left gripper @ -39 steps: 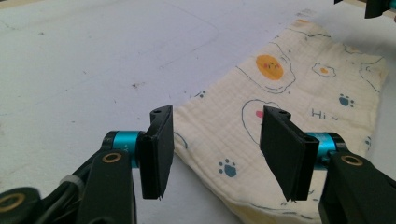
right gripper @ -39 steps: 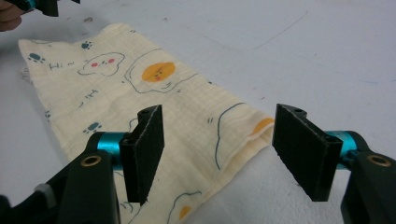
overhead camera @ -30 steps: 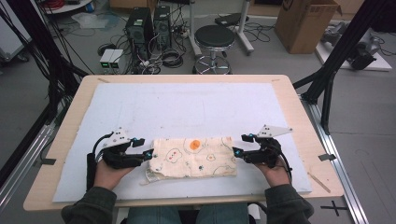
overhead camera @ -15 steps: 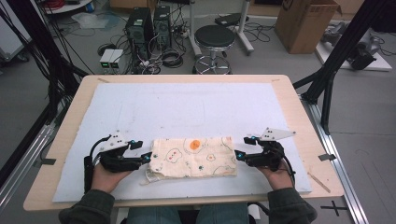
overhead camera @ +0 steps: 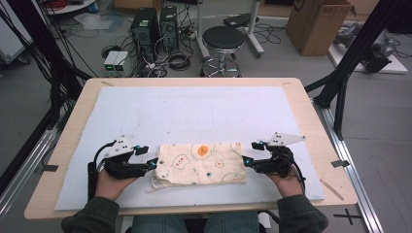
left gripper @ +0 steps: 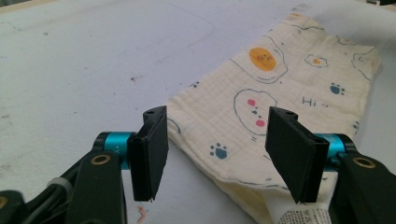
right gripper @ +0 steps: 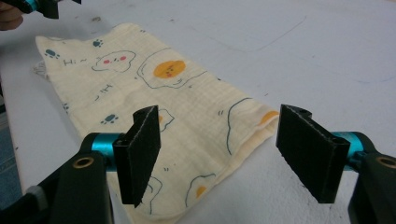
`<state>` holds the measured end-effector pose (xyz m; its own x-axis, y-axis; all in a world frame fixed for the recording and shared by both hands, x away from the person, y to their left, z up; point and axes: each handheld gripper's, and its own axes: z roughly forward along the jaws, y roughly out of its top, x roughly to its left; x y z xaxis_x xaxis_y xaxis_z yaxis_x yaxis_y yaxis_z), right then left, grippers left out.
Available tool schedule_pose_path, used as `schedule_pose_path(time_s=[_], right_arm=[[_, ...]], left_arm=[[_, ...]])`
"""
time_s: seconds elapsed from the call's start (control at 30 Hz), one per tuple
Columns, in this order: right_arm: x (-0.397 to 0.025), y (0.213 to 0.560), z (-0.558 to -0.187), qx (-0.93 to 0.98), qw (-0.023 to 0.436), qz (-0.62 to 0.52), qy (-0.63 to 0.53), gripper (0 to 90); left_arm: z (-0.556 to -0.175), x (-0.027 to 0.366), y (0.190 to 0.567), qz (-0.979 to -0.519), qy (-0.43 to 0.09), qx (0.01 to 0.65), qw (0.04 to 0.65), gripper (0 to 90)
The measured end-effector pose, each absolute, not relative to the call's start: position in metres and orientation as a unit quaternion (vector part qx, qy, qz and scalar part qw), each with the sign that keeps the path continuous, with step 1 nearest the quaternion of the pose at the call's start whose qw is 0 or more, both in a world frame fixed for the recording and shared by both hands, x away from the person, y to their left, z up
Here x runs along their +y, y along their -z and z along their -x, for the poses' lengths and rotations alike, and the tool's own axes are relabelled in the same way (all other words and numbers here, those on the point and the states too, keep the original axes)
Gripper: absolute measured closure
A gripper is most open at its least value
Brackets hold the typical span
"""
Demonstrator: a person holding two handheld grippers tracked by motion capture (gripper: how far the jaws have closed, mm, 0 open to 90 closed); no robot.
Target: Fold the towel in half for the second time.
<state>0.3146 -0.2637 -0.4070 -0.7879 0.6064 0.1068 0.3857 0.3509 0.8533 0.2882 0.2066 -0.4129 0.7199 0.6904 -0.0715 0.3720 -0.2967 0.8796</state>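
Note:
A folded cream cloth (overhead camera: 200, 163) printed with fried eggs and paw marks lies flat on the white mat near the table's front edge. My left gripper (overhead camera: 151, 164) stands open at the cloth's left end, its jaws wide apart over that edge of the cloth (left gripper: 261, 116) without pinching it. At the right end my right gripper (overhead camera: 248, 160) is open too, and the cloth (right gripper: 154, 102) lies on the mat just past its spread jaws. Neither gripper holds anything.
The white mat (overhead camera: 204, 111) covers most of the wooden table (overhead camera: 311, 116). Behind the table stand a black stool (overhead camera: 223, 41), computer towers (overhead camera: 153, 26), cables and a cardboard box (overhead camera: 316, 24). Black frame legs (overhead camera: 350, 58) rise at both sides.
Both grippers have drawn back a little from the cloth's ends. The cloth now lies flatter and straighter on the mat.

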Motion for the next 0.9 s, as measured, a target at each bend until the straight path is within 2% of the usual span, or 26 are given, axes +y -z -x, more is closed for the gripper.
schedule_pose_path(time_s=[0.6,0.9], right_arm=[[-0.251,0.412,-0.358,0.829,0.091,-0.318,-0.452,30.7],[-0.245,0.416,-0.39,0.834,0.064,-0.331,-0.437,40.4]], left_arm=[[-0.321,0.2,0.416,-0.79,-0.164,0.366,0.464,42.5],[-0.347,0.194,0.428,-0.792,-0.141,0.389,0.449,50.5]])
